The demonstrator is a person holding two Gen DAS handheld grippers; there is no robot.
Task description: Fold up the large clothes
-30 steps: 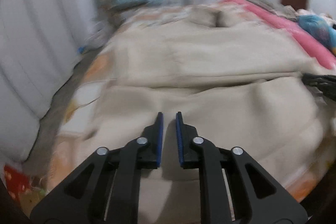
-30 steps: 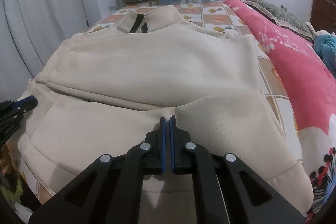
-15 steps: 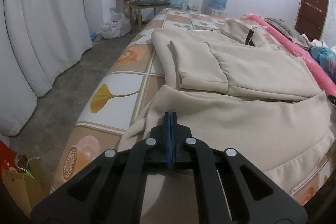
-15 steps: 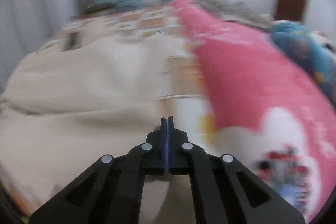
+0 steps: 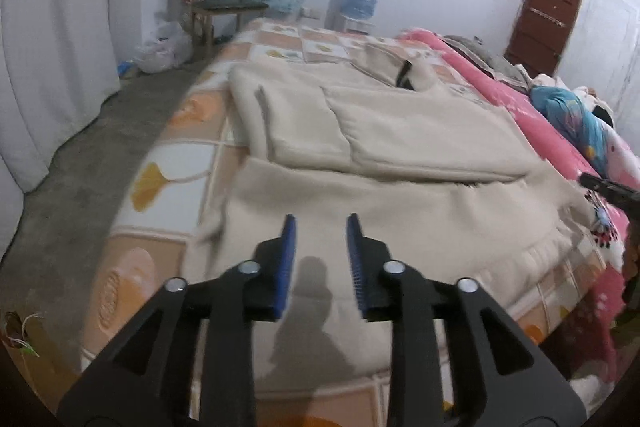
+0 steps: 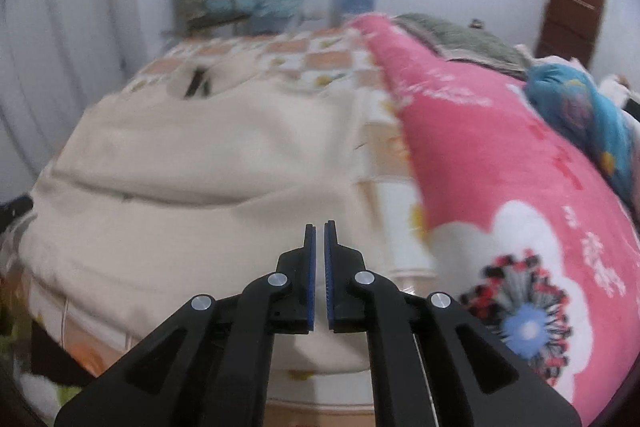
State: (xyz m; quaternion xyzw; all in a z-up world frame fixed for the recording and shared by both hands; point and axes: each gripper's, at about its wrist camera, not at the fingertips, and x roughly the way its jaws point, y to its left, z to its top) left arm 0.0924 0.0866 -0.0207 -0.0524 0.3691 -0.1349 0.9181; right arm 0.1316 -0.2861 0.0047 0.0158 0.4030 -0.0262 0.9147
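A large cream sweatshirt (image 5: pixel 400 163) lies flat on the bed, sleeves folded across its body, collar with a dark zip at the far end. It also shows in the right wrist view (image 6: pixel 208 163). My left gripper (image 5: pixel 320 223) is open and empty, hovering above the garment's near left hem. My right gripper (image 6: pixel 319 227) hovers above the near right hem with its jaws a narrow slit apart, holding nothing. The right gripper's tip shows at the right edge of the left wrist view (image 5: pixel 608 187).
The bed has an orange and white tiled sheet (image 5: pixel 176 163). A pink blanket (image 6: pixel 500 155) and a blue bundle (image 6: pixel 580 107) lie along the right. A wooden chair (image 5: pixel 224 7), water bottle (image 5: pixel 362 1), bare floor (image 5: pixel 80 179) and white curtains (image 5: pixel 52 47) lie to the left and back.
My left gripper has opened from shut and now hangs over the near hem. My right gripper has swung back left from the pink blanket and parted its jaws slightly.
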